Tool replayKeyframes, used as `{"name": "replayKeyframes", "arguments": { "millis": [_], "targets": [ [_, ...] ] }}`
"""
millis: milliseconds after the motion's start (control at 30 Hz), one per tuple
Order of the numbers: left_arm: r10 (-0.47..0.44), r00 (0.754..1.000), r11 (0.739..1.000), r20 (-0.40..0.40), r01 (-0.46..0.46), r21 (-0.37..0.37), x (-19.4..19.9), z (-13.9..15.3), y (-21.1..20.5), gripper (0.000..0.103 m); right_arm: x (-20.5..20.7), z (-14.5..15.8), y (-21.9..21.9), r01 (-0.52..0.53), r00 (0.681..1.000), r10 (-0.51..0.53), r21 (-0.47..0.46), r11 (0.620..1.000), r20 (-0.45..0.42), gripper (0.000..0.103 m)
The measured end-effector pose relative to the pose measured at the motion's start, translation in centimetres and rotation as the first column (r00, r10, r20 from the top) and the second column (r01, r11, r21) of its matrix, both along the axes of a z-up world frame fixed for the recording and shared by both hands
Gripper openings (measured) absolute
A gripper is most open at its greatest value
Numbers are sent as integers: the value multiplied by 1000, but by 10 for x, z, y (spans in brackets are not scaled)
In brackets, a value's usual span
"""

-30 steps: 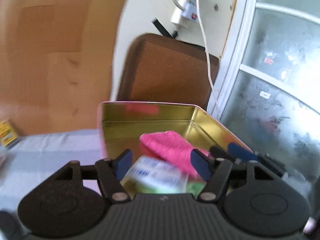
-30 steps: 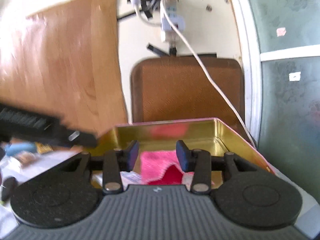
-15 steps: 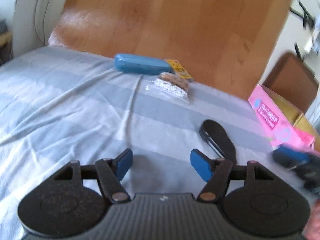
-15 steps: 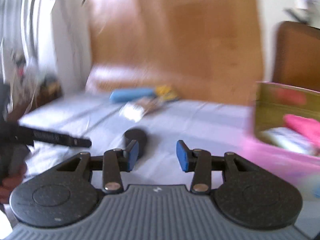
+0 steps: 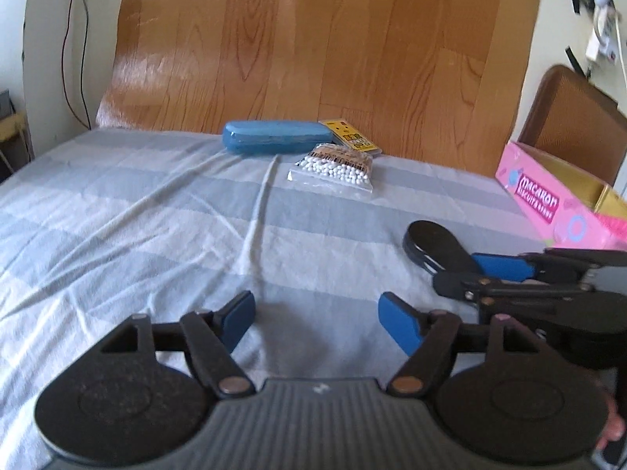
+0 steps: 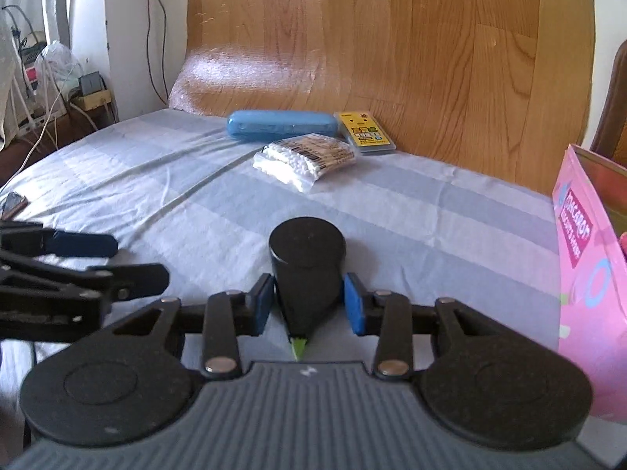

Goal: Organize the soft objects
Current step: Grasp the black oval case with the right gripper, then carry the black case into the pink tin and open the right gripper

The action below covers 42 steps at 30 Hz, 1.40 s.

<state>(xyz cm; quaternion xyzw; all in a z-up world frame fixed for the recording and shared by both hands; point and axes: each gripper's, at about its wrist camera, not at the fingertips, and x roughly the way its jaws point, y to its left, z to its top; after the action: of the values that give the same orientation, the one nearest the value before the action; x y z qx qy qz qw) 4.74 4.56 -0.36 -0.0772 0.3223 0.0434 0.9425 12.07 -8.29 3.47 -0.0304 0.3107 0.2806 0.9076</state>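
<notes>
My right tongs [image 6: 307, 307] sit around the black case [image 6: 305, 270], a pad on each side of it, close to its sides, though I can't tell if they're actually squeezing. It lies on the striped sheet [image 5: 137, 215]. My left tongs [image 5: 315, 323] are wide open with nothing between them, just to the left of the right pair. Ahead of both: a bag of white beads [image 6: 303, 156] (touching the blue case [image 6: 282, 125]) and a yellow card [image 6: 364, 133]. Pink box [image 6: 588, 258] is off to the right.

One blue case [image 5: 276, 137], one yellow card pack [image 5: 350, 137], one bag of white beads [image 5: 337, 168], one black pouch [image 6: 307, 270], one pink tin [image 5: 564, 207], two grippers.
</notes>
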Motion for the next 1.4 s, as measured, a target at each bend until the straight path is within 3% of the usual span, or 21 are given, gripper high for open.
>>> {"name": "replayKeyframes", "arguments": {
  "millis": [167, 300, 367, 433, 600, 700, 767, 900, 1000, 1133, 1300, 1400],
  "targets": [
    [-1, 1000, 999, -6, 1, 37, 1, -1, -4, 74, -24, -1, -20, -5, 1000, 5, 8, 1000, -1, 41],
    [-3, 1000, 998, -14, 4, 59, 3, -2, -7, 77, -53, 2, -58, 0, 997, 10, 124, 992, -76, 42],
    [-1, 1000, 998, -20, 3, 67, 5, -2, -9, 79, -56, 2, -91, 35, 972, 41, 312, 949, -233, 41],
    [6, 1000, 998, -26, -4, 65, 5, -1, -11, 82, -59, -11, -124, 113, 946, 41, 444, 889, -322, 41],
    [-70, 997, 997, -36, 68, -46, 10, 4, -23, 82, -78, -30, -183, 280, 925, -91, 501, 819, -369, 41],
    [-176, 983, 980, -44, 171, -104, 14, 10, -47, 82, -97, -25, -195, 304, 937, -178, 448, 841, -301, 41],
    [-268, 962, 956, -54, 259, -138, 18, 13, -72, 82, -110, -21, -196, 310, 944, -234, 388, 868, -231, 41],
    [-464, 882, 878, -79, 446, -175, 25, 14, -137, 80, -130, -21, -185, 340, 940, -333, 228, 912, -67, 41],
    [-556, 825, 827, -105, 537, -164, 25, 10, -182, 76, -137, -28, -180, 353, 933, -358, 113, 929, 27, 41],
    [-605, 783, 795, -144, 587, -149, 24, 2, -216, 76, -142, -43, -187, 368, 927, -370, 41, 929, 60, 42],
    [-616, 770, 787, -163, 600, -141, 19, -1, -237, 76, -151, -47, -197, 371, 923, -375, 61, 926, 82, 43],
    [-644, 745, 765, -171, 628, -143, 18, -3, -248, 76, -157, -46, -197, 375, 920, -380, 68, 924, 93, 43]
  ]
}}
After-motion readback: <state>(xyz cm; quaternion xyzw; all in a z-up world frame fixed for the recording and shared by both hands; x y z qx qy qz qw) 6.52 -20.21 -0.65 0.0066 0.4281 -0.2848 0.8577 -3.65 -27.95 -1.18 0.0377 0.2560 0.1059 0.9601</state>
